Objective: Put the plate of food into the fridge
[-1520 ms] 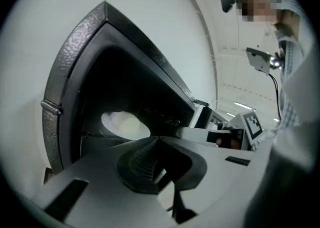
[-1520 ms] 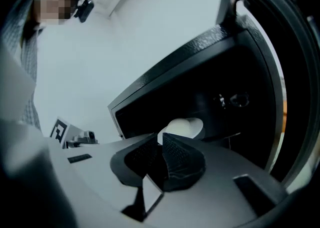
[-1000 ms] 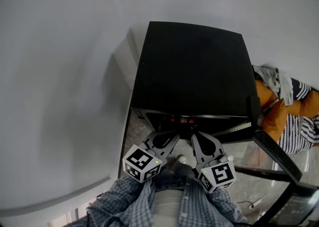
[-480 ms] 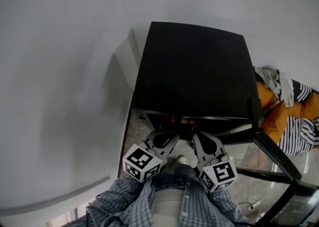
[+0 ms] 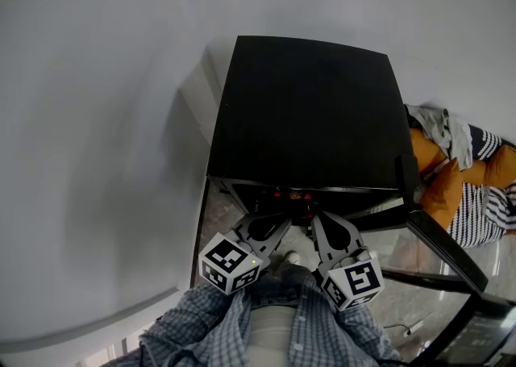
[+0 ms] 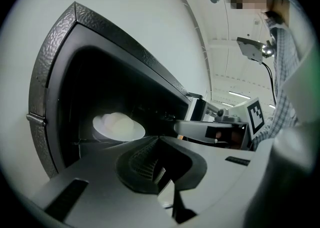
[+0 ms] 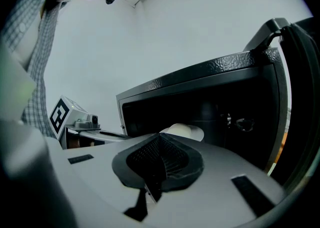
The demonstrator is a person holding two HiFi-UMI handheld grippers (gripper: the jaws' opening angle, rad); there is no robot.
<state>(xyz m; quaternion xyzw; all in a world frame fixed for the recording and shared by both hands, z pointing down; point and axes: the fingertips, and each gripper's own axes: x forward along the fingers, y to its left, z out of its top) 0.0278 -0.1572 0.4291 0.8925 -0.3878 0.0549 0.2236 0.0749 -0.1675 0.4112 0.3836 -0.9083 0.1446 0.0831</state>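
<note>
Your plate of food (image 6: 119,127) sits inside the fridge (image 5: 310,111), your left tool (image 5: 272,227) and right tool (image 5: 325,228) hang clenched and empty just outside its opening, so seemingly only shutting the open door (image 5: 442,238) on the right remains.

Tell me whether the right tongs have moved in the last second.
No, the right tongs stay just below the front edge of the boxy black fridge.

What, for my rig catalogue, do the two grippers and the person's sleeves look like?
Both the left gripper and right gripper have grey, wedge-shaped jaws lined with black ribbed pads. Each carries a white cube printed with black square markers. The sleeves belong to a blue-grey checked shirt.
</note>
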